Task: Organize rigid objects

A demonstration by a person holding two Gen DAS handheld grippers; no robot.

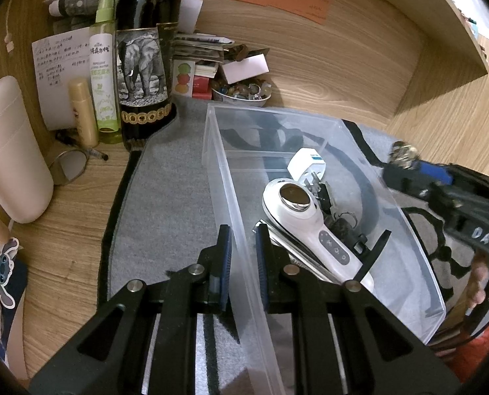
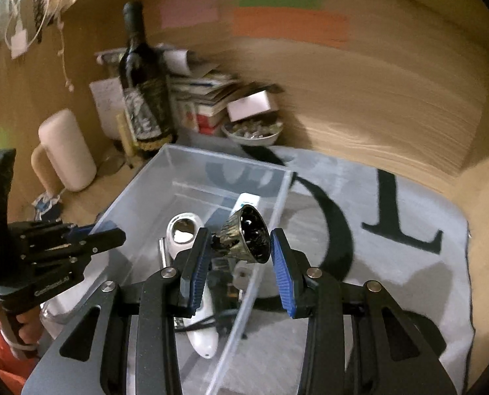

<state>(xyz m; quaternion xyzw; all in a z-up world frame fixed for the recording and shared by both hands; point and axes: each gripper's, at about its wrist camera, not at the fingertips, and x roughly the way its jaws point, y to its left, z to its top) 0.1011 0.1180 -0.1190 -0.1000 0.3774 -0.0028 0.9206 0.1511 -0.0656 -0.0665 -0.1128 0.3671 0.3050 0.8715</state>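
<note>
The left gripper (image 1: 243,237) is clamped on the near wall of the clear plastic bin (image 1: 223,161), one blue pad outside and one inside the wall. Inside the bin, just past the inner pad, lies a white handheld device (image 1: 305,220) with a round metal face, a white plug adapter (image 1: 307,164) beyond it and dark small items beside it. The bin rests on a grey mat (image 1: 165,177) on the wooden desk (image 1: 343,75). The right gripper (image 2: 239,243) hovers above the bin's right wall with its jaws spread, a small ornate metal bell (image 2: 246,240) between the pads; whether both pads touch it cannot be told. Behind the bin stands a dark wine bottle (image 1: 145,65) beside a green spray bottle (image 1: 103,75), with a bowl of trinkets (image 1: 241,93) nearby.
</note>
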